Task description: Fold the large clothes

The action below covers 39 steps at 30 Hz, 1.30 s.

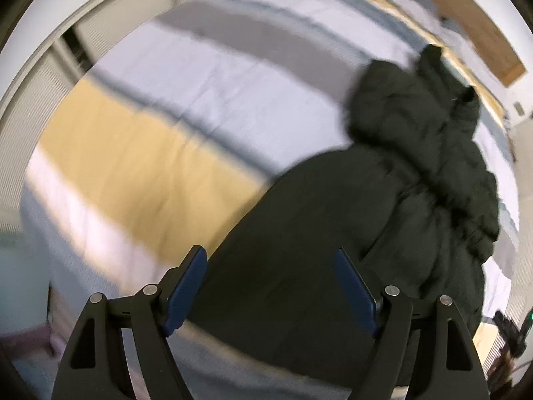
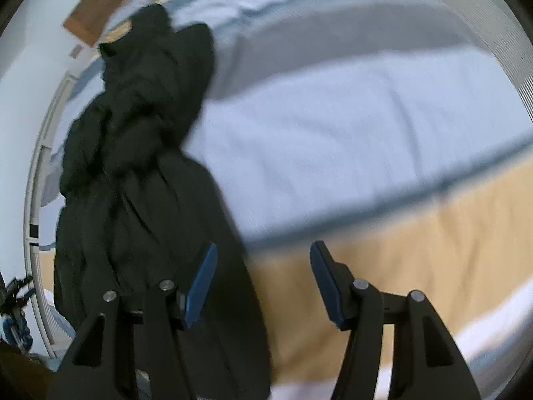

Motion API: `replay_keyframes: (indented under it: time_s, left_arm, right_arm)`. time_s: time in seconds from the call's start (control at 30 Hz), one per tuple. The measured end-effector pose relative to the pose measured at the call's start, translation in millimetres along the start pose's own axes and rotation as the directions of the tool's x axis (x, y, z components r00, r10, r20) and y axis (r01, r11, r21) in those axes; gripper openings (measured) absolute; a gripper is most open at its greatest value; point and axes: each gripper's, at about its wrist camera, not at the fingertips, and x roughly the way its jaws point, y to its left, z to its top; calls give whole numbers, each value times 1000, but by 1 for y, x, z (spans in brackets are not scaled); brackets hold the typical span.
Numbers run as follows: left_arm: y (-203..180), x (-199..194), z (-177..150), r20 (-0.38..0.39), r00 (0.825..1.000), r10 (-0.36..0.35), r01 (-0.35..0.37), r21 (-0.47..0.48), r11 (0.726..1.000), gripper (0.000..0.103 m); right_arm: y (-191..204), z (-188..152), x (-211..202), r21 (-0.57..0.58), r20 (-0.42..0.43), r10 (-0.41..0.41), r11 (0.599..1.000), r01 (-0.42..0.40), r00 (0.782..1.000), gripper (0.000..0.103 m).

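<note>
Left gripper (image 1: 269,255): nearest in left wrist view, blue pads spread wide, nothing between them, hangs above the coat's smooth lower part, not touching.
Right gripper (image 2: 263,250): blue pads apart, nothing pinched; left finger (image 2: 200,286) over the coat edge, right finger (image 2: 328,286) over the yellow stripe.
Coat (image 1: 383,200): dark green-black padded coat, lies lengthwise on the bed; flat lower part near the grippers, bunched puffy upper part farther off. In right wrist view coat (image 2: 140,166) sits along the left side.
Bedspread (image 1: 206,100): under the coat; wide yellow, white, grey and blue stripes, wrinkled.
Writing/brands: none readable; both views motion-blurred.
Headboard (image 1: 466,23): wooden panel at the far end of the bed, partly cut off by the lens edge.
Wardrobe doors (image 1: 43,76): pale ribbed panels beside the bed, left side of left wrist view.
Dark gear (image 2: 15,303): black and blue item on the floor beyond the bed edge, too blurred to identify.
Hidden: coat's near hem is behind the gripper frames; sleeves and collar can't be told apart in the bunched part.
</note>
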Motion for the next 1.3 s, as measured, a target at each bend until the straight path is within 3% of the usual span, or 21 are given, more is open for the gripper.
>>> replay_keyframes:
  time_s: [0.13,0.3,0.57,0.73,0.97,1.13,1.3]
  left_arm:
    - [-50,21,63,54,993,-104,99,82,992,79]
    - [-112,58,149,99,966,-240,219,187,958,79]
    - [-214,124,270,123,937,-326,269,338,902,78]
    - [-268,170,332,125,913,-389,336,314,888,78]
    - [-313,236,376,93,881,-465,436,228,871,78]
    - [-322,266,386,76,879,-470,453,175,874,78]
    - [-331,287,389,50,878,-476,468,115,876,78]
  right_arm:
    - [38,59,6,-84,60,40,996,-35,997,57]
    - [91,137,31,-169,115,78,984,-58,990,58]
    - [170,261,93,-273,170,159,956,-109,973,58]
    - [214,335,141,-284,196,205,948,-145,959,58]
    - [247,397,195,-254,222,241,950,-182,945,58]
    - [247,424,216,-194,264,256,959,-209,930,62]
    - [257,448,232,-181,254,268,957,-226,929,65]
